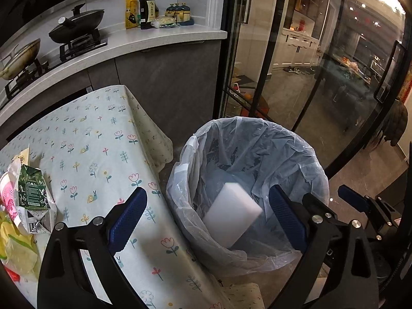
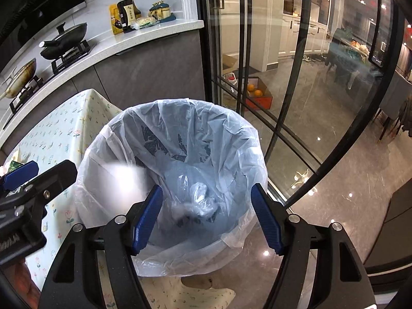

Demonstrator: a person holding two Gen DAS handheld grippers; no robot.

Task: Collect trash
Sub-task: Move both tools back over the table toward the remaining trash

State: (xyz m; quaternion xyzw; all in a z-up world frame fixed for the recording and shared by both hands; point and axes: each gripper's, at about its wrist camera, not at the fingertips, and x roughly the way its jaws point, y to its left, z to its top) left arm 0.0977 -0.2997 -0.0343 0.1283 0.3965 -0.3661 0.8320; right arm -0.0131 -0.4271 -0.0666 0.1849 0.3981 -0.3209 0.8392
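Both wrist views look steeply down, close, sharing the bin (image 1: 247, 198).

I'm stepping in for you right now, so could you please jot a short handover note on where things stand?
Left gripper: jaws open, empty, above the bin.
Right gripper: jaws open, empty, above the bin.
White foam block: blurred, inside the mouth of the lined trash bin.
Crumpled plastic bag: in the bin's bottom.
Left: green carton and wrappers on the floral table.

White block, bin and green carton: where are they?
White block (image 1: 233, 212): left wrist view, its flat face.
Bin (image 2: 164, 103): right wrist view, far rim.
Green carton (image 1: 32, 189): left wrist view, printed side.
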